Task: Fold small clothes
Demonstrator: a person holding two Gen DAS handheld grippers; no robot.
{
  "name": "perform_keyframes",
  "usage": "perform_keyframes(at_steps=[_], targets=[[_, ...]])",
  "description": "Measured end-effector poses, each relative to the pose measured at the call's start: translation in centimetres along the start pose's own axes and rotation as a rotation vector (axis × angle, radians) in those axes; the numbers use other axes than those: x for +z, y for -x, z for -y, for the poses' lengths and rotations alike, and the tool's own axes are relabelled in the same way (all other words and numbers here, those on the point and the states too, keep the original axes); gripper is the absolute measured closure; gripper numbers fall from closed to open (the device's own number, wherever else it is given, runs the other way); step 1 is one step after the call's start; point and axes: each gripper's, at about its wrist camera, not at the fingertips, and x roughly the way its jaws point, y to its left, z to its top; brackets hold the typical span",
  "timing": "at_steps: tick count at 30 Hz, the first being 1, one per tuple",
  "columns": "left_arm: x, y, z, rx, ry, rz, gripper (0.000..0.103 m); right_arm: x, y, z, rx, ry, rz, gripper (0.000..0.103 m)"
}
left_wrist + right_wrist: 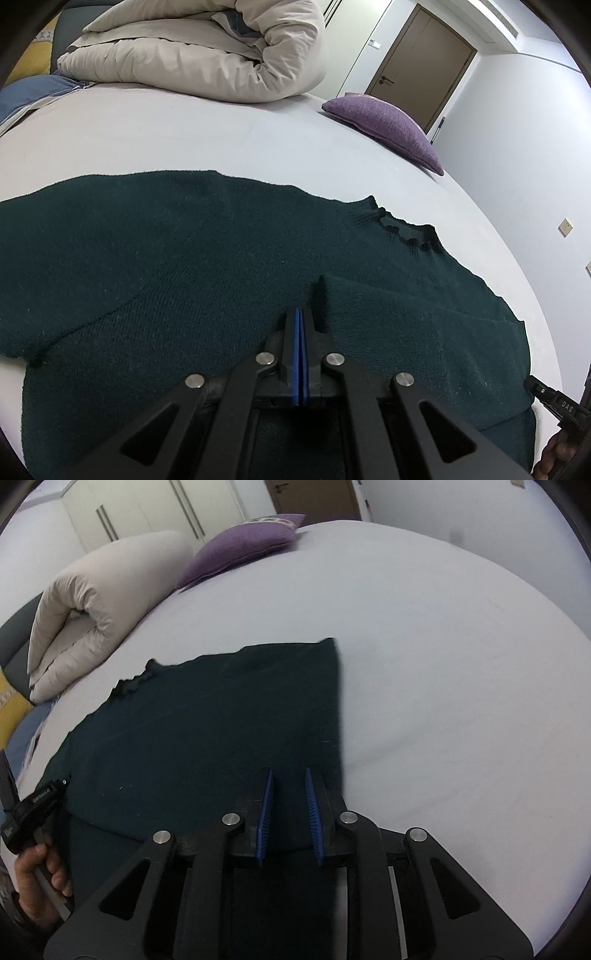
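A bedroom, and I'm working on a wide bed point(424, 646) under a pale sheet, with a rolled beige duvet point(207, 55) and a purple cushion point(388, 125) at the far side, well apart from the job. The dark green sweater point(166, 251) lies flat on the sheet in front of me, ruffled collar point(406, 229) at the right in the left wrist view.

One sleeve point(388, 306) is already laid across the body, its cuff end sitting just beside my left gripper point(301, 314). Those jaws are pressed together, blue pads meeting, and I can't make out any cloth between them, so I read them as closed on nothing. My right gripper point(290, 775) hangs over the near right edge of the sweater, jaws parted with a clear gap and nothing in them.

So I judge the sleeve fold on this side done, and the body fold is next. That calls for the right jaws to drop onto the edge below them and pinch all layers, while the left opens and takes a matching hold, so both lift evenly without dragging the sleeve out of place.
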Motion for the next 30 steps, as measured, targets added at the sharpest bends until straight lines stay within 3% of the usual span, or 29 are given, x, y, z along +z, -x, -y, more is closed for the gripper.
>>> perform_keyframes(at_steps=[1, 2, 3, 6, 8, 9, 10, 11, 14, 15, 19, 23, 28, 30], targets=[[0.0, 0.0, 0.0, -0.002, 0.002, 0.0, 0.101, -0.1, 0.1, 0.4, -0.065, 0.007, 0.002, 0.083], [0.0, -0.1, 0.0, -0.007, 0.007, -0.002, 0.101, -0.2, 0.1, 1.1, -0.06, -0.008, 0.009, 0.072], [0.2, 0.0, -0.2, -0.013, 0.013, -0.005, 0.101, -0.3, 0.2, 2.2, -0.021, -0.053, 0.003, 0.072], [1.0, 0.5, -1.0, -0.066, 0.064, -0.028, 0.092, -0.3, 2.9, 1.8, -0.099, -0.054, 0.041, 0.067], [1.3, 2.1, -1.6, -0.051, 0.088, -0.016, 0.06, -0.5, 5.7, 0.7, -0.055, -0.03, 0.117, 0.067], [1.4, 3.5, -2.3, -0.049, 0.119, -0.002, 0.052, -0.6, 7.4, -0.3, -0.048, -0.003, 0.168, 0.062], [1.3, 4.6, -2.9, -0.05, 0.144, 0.015, 0.04, -0.9, 9.2, -1.4, -0.049, 0.028, 0.224, 0.056], [1.7, 6.9, -3.9, -0.063, 0.171, 0.054, 0.037, -1.4, 11.2, -2.5, -0.045, 0.056, 0.282, 0.04], [2.1, 12.3, -7.8, -0.085, 0.21, 0.136, 0.035, -3.0, 15.4, -5.5, -0.001, 0.089, 0.394, 0.008], [2.0, 13.6, -9.4, -0.08, 0.234, 0.152, 0.035, -3.6, 16.4, -6.5, 0.019, 0.103, 0.416, 0.003], [0.3, 19.2, -20.0, -0.028, 0.471, 0.215, 0.03, -5.1, 18.0, -9.9, 0.14, 0.134, 0.385, 0.003], [-3.0, 22.2, -28.0, 0.054, 0.674, 0.267, 0.029, -6.8, 18.0, -13.3, 0.217, 0.145, 0.315, 0.003], [-5.6, 22.5, -33.2, 0.051, 0.857, 0.304, 0.029, -9.1, 16.9, -17.2, 0.35, 0.132, 0.179, 0.004], [-5.6, 22.1, -34.0, 0.028, 0.901, 0.327, 0.029, -9.9, 16.5, -18.3, 0.391, 0.105, 0.132, 0.011]])
